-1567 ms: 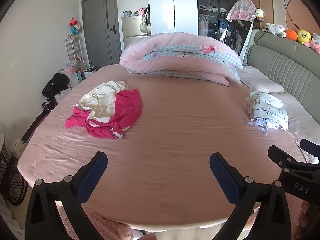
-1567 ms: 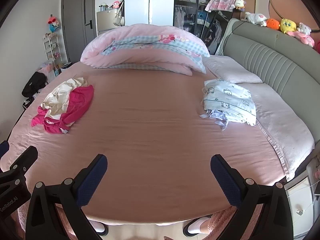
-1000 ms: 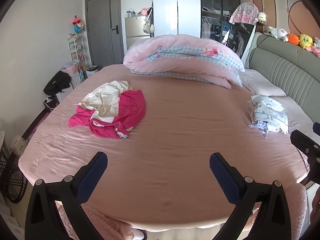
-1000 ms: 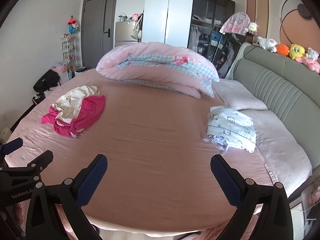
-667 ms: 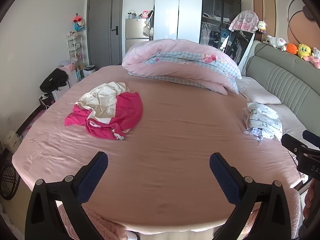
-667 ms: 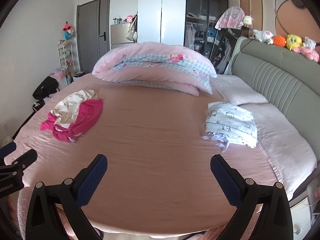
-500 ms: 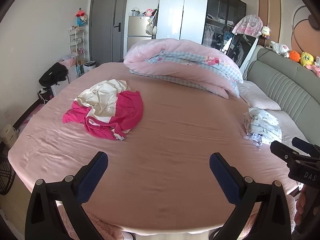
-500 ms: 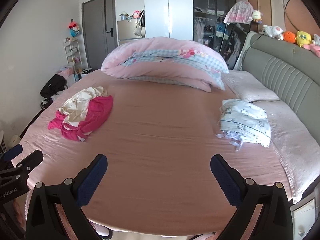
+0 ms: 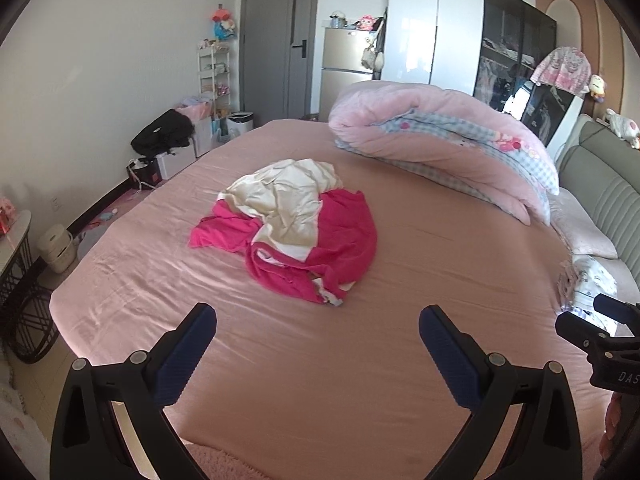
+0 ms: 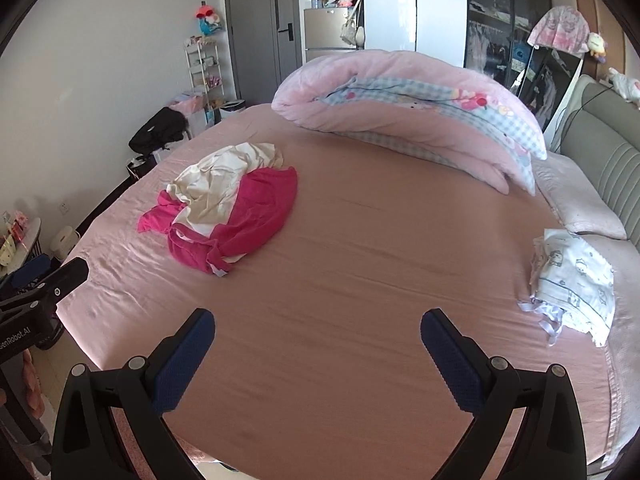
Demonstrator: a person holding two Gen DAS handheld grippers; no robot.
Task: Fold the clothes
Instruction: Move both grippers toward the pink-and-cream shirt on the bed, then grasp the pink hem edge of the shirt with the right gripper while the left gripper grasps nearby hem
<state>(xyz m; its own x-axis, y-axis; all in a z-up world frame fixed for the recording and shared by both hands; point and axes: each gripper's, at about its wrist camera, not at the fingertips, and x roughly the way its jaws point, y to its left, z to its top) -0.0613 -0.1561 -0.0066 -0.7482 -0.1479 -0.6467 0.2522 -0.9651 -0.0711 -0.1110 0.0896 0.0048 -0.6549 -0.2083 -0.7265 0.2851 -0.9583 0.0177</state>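
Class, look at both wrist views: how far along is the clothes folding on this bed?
Done: a white printed garment lies folded near the pillow. In hand: nothing; the left gripper and right gripper are open and empty above the sheet. Left: the crumpled pink and cream clothes pile is unfolded.

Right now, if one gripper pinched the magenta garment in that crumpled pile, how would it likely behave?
Probably floppy: the magenta garment lies in soft creases and would sag from a single pinch. The cream garment lies tangled over it, so it may drag along. Both look thin and likely light, and the left gripper is open and clear of the pile.
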